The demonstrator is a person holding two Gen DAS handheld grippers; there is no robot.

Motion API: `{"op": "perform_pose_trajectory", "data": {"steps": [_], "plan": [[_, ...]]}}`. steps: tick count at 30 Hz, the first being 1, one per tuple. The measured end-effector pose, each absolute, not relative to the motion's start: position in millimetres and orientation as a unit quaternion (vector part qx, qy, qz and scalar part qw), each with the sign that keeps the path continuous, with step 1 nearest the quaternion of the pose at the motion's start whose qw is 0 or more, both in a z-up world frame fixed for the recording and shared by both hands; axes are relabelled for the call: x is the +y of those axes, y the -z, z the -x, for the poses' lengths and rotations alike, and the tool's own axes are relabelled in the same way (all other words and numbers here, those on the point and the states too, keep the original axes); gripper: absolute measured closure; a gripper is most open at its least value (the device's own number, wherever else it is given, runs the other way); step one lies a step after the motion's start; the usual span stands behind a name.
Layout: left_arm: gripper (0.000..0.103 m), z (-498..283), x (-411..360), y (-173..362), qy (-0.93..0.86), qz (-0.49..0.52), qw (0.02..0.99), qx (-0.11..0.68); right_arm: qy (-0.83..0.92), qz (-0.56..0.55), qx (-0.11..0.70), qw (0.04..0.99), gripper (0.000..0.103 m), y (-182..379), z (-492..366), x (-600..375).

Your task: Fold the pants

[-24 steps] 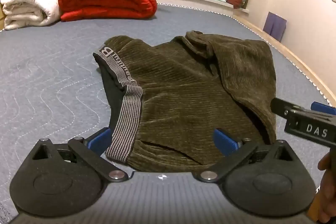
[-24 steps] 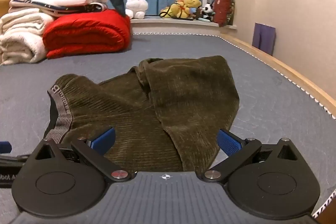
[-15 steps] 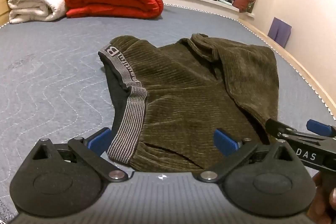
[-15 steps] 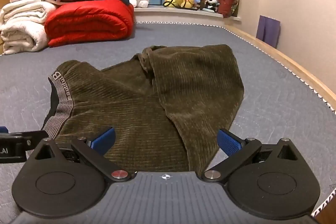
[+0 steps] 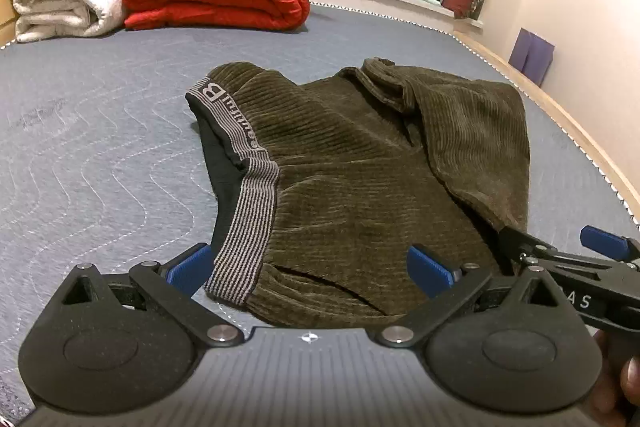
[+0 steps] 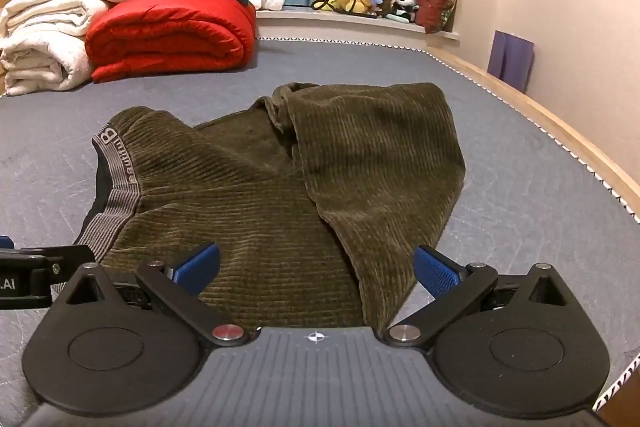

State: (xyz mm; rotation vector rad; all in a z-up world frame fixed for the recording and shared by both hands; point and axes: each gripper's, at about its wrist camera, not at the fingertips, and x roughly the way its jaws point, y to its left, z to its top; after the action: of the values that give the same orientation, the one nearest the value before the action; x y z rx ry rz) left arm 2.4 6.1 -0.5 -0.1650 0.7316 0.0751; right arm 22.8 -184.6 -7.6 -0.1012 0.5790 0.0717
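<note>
Your left gripper point(image 5: 310, 267) stands wide, gripping nothing, its blue pads either side of the near waistband corner at the bottom of the left wrist frame. Your right gripper point(image 6: 316, 267) is equally wide and empty, its pads straddling the near tip of the folded-over leg at lower centre of the right wrist frame.

The olive corduroy pants point(image 5: 360, 179) lie mid-frame on the grey quilted mattress point(image 5: 88, 147), with the striped waistband point(image 5: 244, 195) along their left edge and the folded leg flap point(image 6: 380, 163) on the right.

You have bare mattress to the left of the waistband and beyond the pants. To the right, a narrower strip runs to the wooden bed edge point(image 6: 560, 131). In the upper left sit a red duvet point(image 6: 168, 31) and white blankets point(image 6: 40, 39), well apart from the pants.
</note>
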Motion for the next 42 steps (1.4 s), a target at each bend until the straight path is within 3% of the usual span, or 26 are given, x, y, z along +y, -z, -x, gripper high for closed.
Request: {"op": "perform_pose_trajectory", "data": {"steps": [34, 42], "plan": [[0.000, 8, -3, -5, -0.006, 0.069, 0.940, 0.334, -0.027, 0.057, 0.291, 0.955, 0.001, 11, -23, -183], [0.000, -35, 38, -56, -0.012, 0.055, 0.946, 0.318, -0.027, 0.044, 0.292, 0.955, 0.004, 9, -24, -185]]}}
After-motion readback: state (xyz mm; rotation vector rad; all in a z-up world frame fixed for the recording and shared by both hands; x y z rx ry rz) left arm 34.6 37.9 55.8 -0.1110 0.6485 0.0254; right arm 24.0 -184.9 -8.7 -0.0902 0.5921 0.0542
